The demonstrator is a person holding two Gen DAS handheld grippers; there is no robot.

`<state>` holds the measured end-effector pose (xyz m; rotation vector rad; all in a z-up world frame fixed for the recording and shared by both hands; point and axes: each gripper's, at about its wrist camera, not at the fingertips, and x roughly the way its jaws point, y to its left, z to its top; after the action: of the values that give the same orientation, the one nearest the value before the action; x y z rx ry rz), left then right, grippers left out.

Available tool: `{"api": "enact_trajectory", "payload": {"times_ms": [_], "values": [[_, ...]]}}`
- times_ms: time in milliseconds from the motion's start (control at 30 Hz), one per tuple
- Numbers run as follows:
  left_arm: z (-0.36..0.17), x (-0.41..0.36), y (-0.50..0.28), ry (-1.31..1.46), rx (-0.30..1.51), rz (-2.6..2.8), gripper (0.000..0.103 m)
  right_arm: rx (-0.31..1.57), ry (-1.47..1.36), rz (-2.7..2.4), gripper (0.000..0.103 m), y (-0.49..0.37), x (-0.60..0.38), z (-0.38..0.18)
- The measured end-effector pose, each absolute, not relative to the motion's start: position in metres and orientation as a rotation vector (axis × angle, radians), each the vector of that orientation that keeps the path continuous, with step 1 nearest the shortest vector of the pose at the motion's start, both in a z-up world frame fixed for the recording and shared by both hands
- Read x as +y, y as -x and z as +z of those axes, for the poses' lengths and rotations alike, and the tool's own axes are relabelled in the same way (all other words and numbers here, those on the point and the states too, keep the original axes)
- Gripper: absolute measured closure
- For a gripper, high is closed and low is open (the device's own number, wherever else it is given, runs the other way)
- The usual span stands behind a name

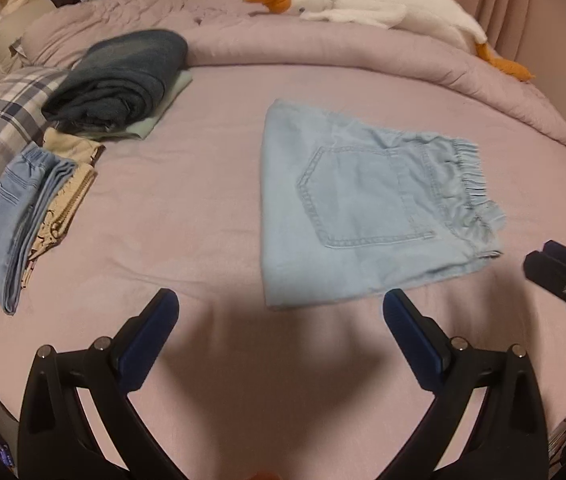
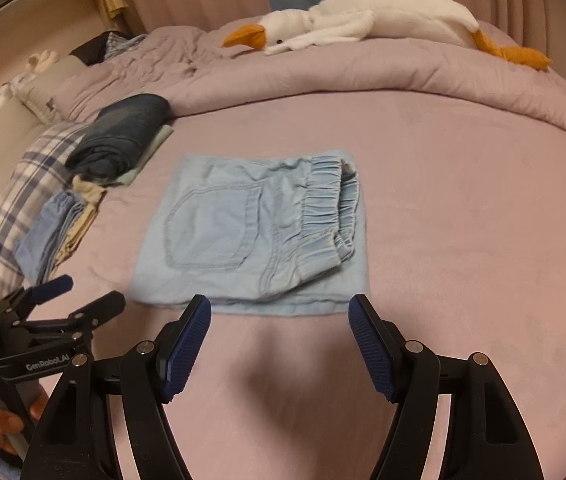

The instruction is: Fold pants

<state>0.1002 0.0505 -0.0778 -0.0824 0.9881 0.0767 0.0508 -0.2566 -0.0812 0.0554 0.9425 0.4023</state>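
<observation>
I hold both tongs, left gripper [image 1: 281, 308] and right gripper [image 2: 279, 312], apart and empty, near the folded pants [image 2: 251, 232], since folding looks finished.

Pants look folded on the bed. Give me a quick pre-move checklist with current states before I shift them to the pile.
1. Left claw open, empty: ok.
2. Right claw open, empty: ok.
3. Light blue pants folded into a compact rectangle: ok.
4. Both claws clear of the pants, on the near side: ok.
5. Folded pile at left has room on top: cannot tell.
6. Plush goose away from the path: ok.
</observation>
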Motion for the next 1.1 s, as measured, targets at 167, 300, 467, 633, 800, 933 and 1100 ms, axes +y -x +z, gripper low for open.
{"api": "enact_trajectory", "payload": {"times_ms": [167, 300, 467, 633, 800, 933, 1100], "values": [[-0.057, 0.045, -0.079, 0.092, 0.949, 0.068, 0.001, 0.913, -0.034, 0.425, 0.029, -0.034, -0.253, -0.069], [-0.042, 0.040, -0.063, 0.077, 0.921, 0.083, 0.001, 0.883, -0.014, 0.443, 0.022, -0.019, -0.252, -0.058], [-0.026, 0.038, -0.044, 0.069, 0.889, 0.092, 0.001, 0.850, -0.004, 0.453, 0.010, 0.000, -0.254, -0.044], [-0.011, 0.037, -0.028, 0.050, 0.855, 0.111, 0.001, 0.812, 0.013, 0.467, 0.008, 0.017, -0.252, -0.032], [0.000, 0.032, -0.016, 0.034, 0.830, 0.117, 0.001, 0.793, 0.001, 0.475, 0.008, 0.026, -0.252, -0.026], [0.001, 0.032, -0.013, 0.033, 0.831, 0.119, 0.001, 0.788, -0.001, 0.478, 0.008, 0.030, -0.249, -0.025], [0.000, 0.031, -0.011, 0.037, 0.834, 0.121, 0.001, 0.788, -0.002, 0.478, 0.008, 0.034, -0.246, -0.025]]}}
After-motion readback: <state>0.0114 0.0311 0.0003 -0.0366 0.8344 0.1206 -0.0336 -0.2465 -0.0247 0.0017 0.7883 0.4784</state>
